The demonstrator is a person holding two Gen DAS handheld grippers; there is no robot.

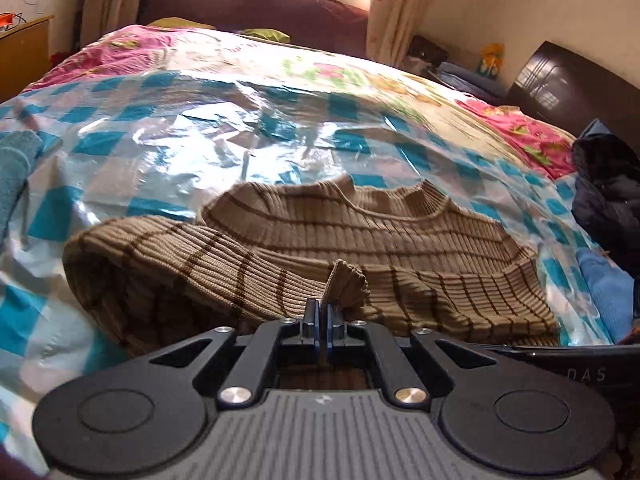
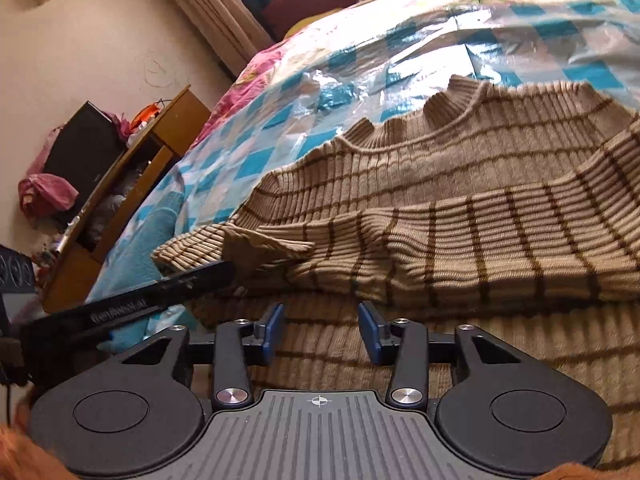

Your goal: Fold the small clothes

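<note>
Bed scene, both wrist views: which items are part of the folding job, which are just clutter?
In the job:
- striped brown sweater, sleeves laid across the body
- left tool, shut on the sweater's cuff
- right tool, open above the sweater
- checkered plastic sheet as work surface

Lying about:
- teal cloth
- dark jacket
- wooden nightstand
- pink bag

A bed (image 1: 132, 46) is covered by a blue-checked plastic sheet (image 1: 168, 152), on which a brown striped sweater (image 1: 360, 232) is laid
</note>
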